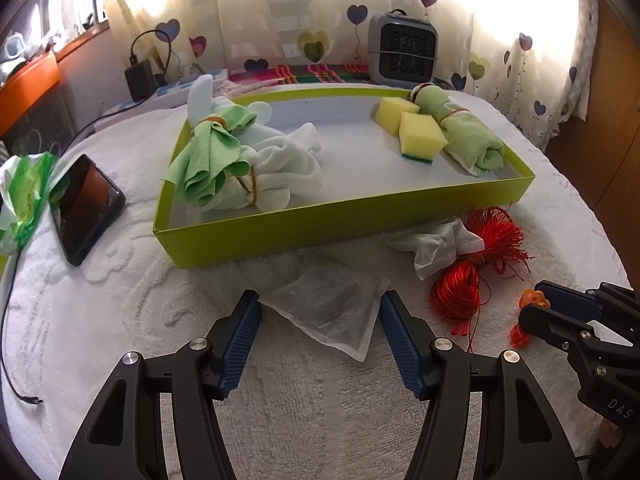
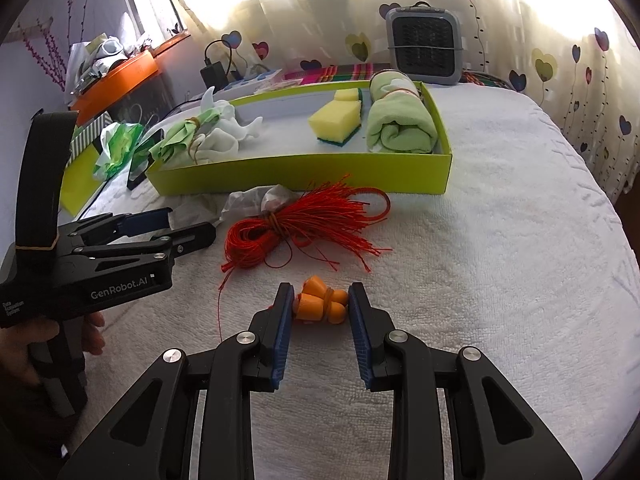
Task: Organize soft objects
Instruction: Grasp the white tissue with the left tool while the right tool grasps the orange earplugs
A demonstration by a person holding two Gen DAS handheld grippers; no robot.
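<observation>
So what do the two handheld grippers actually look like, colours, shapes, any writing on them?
Both are matte black linkage frames with silver rivets and ribbed blue pads on the fingers. The left gripper carries white "GenRobot.AI" lettering on its side, small white text near the rear, and a black upright strap bound with a yellow rubber band. The right gripper looks the same build; white letters "DAS" show on its body.

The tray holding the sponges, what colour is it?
Lime green tray, white inside; clearest in the left wrist view.
</observation>
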